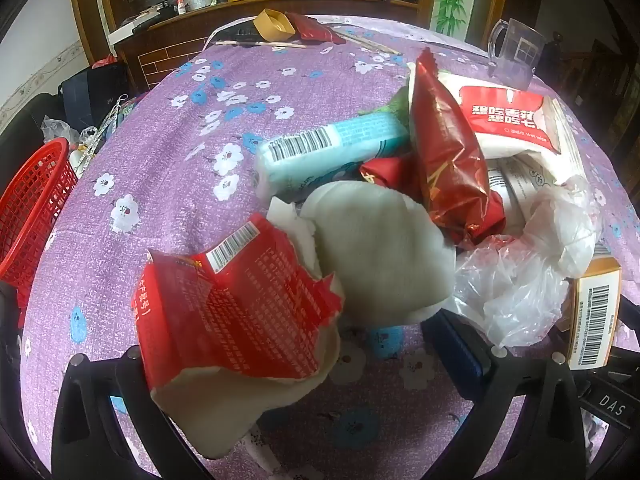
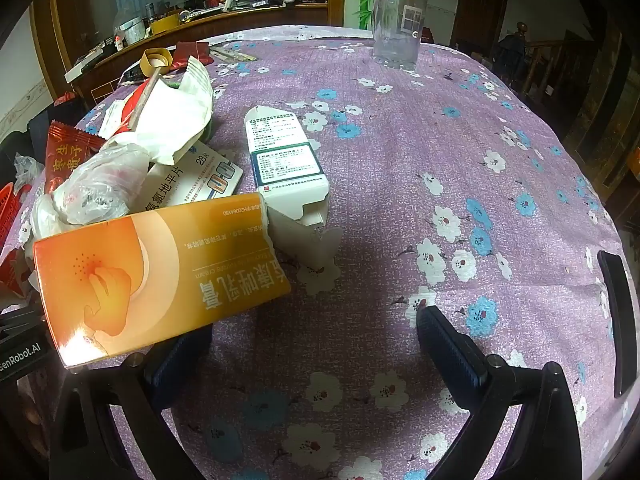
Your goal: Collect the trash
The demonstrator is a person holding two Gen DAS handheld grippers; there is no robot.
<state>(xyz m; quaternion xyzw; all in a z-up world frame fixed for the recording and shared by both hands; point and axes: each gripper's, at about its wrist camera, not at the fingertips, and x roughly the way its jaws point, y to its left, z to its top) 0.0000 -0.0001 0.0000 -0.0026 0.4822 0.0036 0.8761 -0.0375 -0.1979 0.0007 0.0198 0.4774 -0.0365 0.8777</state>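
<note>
A heap of trash lies on the purple flowered tablecloth (image 1: 168,168). In the left wrist view a torn red wrapper (image 1: 236,312) with a white inside covers my left gripper's left finger; behind it lie a white tissue wad (image 1: 380,248), a light blue packet (image 1: 328,152), a dark red snack bag (image 1: 444,152), a wet-wipe pack (image 1: 512,116) and a clear plastic bag (image 1: 516,288). My left gripper (image 1: 300,360) stands wide open just before the heap. My right gripper (image 2: 316,344) is wide open over bare cloth, with an orange carton (image 2: 160,276) above its left finger and a white carton (image 2: 288,160) beyond.
A red basket (image 1: 32,216) hangs off the table's left side. A clear jug (image 2: 396,28) stands at the far edge, with a tape roll (image 1: 274,24) and chopsticks near it. A black phone (image 2: 620,320) lies at the right rim. A cluttered wooden counter runs behind the table.
</note>
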